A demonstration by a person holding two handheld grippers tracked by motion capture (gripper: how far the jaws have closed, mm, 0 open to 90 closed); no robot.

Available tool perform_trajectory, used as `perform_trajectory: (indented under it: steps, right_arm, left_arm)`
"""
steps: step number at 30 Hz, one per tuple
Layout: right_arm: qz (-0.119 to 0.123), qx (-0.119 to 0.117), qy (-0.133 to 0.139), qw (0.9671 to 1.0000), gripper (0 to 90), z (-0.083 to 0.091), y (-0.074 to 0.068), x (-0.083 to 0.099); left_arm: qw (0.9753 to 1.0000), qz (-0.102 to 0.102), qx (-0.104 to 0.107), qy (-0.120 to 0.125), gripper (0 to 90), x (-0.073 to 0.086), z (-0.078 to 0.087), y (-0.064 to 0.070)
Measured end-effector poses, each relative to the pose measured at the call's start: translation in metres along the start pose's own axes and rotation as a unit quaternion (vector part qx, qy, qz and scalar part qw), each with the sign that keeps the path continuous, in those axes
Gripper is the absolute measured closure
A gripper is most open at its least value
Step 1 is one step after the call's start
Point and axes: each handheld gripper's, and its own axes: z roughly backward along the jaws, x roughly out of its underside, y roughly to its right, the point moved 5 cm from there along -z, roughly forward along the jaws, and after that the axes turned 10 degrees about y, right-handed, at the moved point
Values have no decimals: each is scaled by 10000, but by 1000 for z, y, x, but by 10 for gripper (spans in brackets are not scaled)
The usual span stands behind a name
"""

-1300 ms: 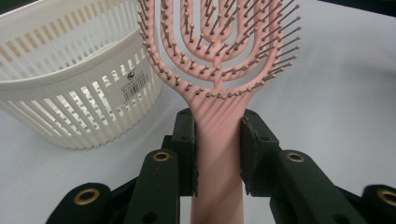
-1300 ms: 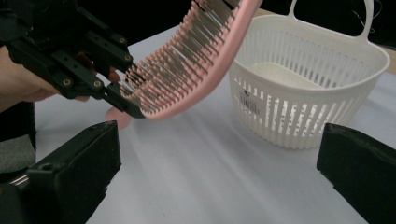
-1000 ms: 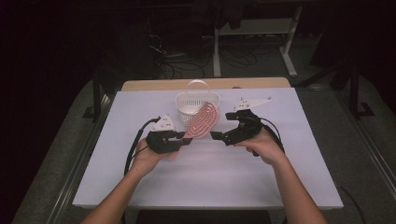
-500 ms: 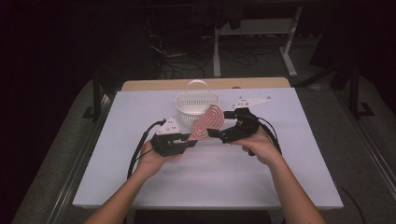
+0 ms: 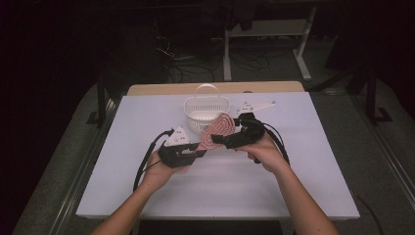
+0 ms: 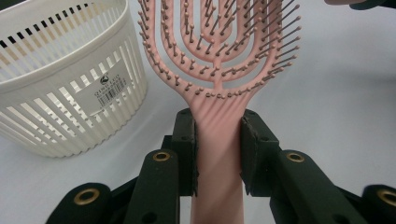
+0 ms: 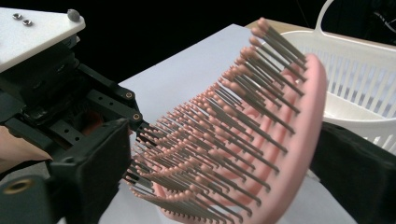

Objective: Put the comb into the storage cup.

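The left gripper [image 6: 218,154] is pinching the handle of the pink hairbrush [image 5: 217,131], raised beside the white basket [image 5: 206,113], while the right gripper [image 5: 230,140] is closing around its head; bristles could be flexing, letting it twist loose during transfer

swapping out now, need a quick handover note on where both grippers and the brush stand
Left gripper: shut on the brush handle, holding it off the table.
Right gripper: jaws on either side of the brush head, bristles against one jaw, back against the other; full clamp cannot be told.
Basket: upright on the table just beyond the brush, nothing seen inside.
Done: brush lifted, held between both grippers.
Left: probably putting the brush into the basket.
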Motion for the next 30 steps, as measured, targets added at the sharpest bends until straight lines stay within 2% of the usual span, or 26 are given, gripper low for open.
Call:
perform_trajectory:
  steps: [1, 9, 17, 30]
  right_arm:
    - [-17, -28, -3, 10000, 136, 0, 0, 0]
    - [-261, -94, 18, 9996, 244, -2, 1, 1]
    - [-399, -128, 84, 9991, 364, 0, 3, 0]
    - [-520, -198, 99, 9984, 482, -1, 3, 2]
  left_arm:
    - [10000, -17, -8, -9, 707, 0, 0, 0]
    - [10000, -62, -59, -29, 707, 1, -1, 1]
    - [9999, -94, -115, -25, 707, 2, -2, 1]
    - [9996, -193, -195, 2, 707, 3, -3, 0]
